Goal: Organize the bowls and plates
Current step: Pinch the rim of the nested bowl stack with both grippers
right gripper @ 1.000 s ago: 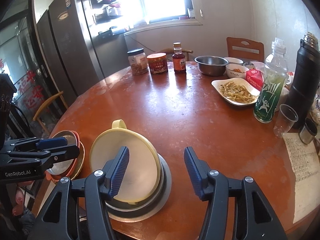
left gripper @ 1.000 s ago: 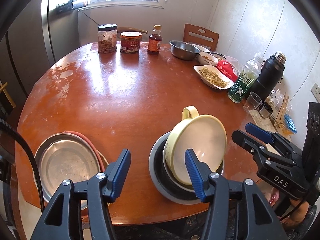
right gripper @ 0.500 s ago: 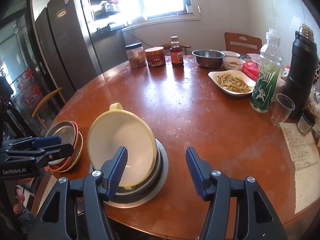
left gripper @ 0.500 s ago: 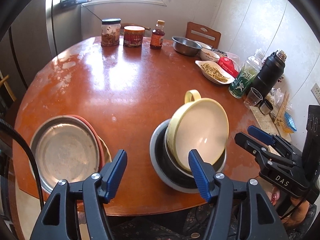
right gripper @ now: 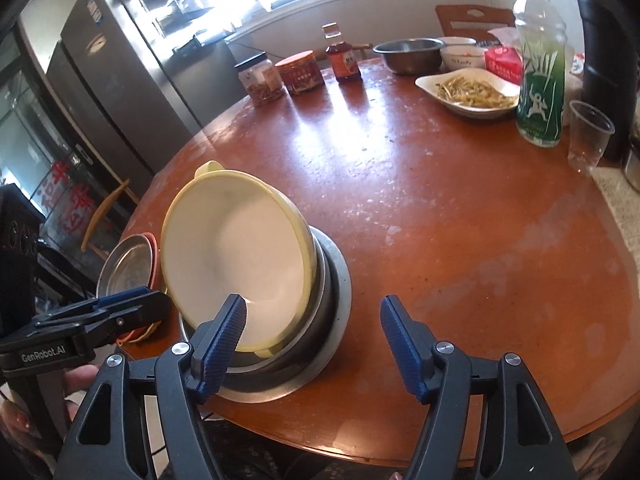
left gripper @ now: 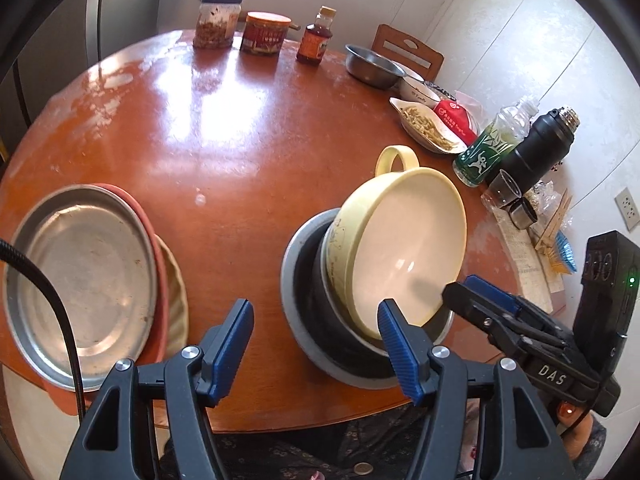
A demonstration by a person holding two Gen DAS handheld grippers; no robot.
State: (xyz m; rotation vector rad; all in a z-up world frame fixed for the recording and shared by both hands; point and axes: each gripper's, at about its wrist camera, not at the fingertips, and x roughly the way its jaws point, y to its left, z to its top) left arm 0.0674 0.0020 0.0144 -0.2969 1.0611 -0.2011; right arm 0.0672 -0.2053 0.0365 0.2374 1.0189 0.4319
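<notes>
Nearest the table's edge, both tongs hang over the stacked dishes with nothing in them: the left gripper (left gripper: 316,340) stands spread over bare wood between the two piles, and the right gripper (right gripper: 312,330) is opening wider, its left pad just in front of the yellow bowl's near rim and not pinching it. That yellow bowl (left gripper: 404,256) sits tilted in a dark bowl, which sits in a steel basin (left gripper: 292,280), at the near right of the table (left gripper: 224,128). To the near left lies the plate stack (left gripper: 80,272), a steel plate on top of a reddish one and a cream one. My guess is the step in hand is seating the yellow bowl; the next move calls for taking its rim and levelling it so it nests flat. Writing I can read: "DAS" on the right tool's arm, "GenRobot.AI" on the left tool. Farther off to the right, a green bottle (right gripper: 540,76) carries a white figure, and the red packet's (right gripper: 504,62) print is too small to read. At the far side the jars' (left gripper: 264,34) labels are illegible too.
</notes>
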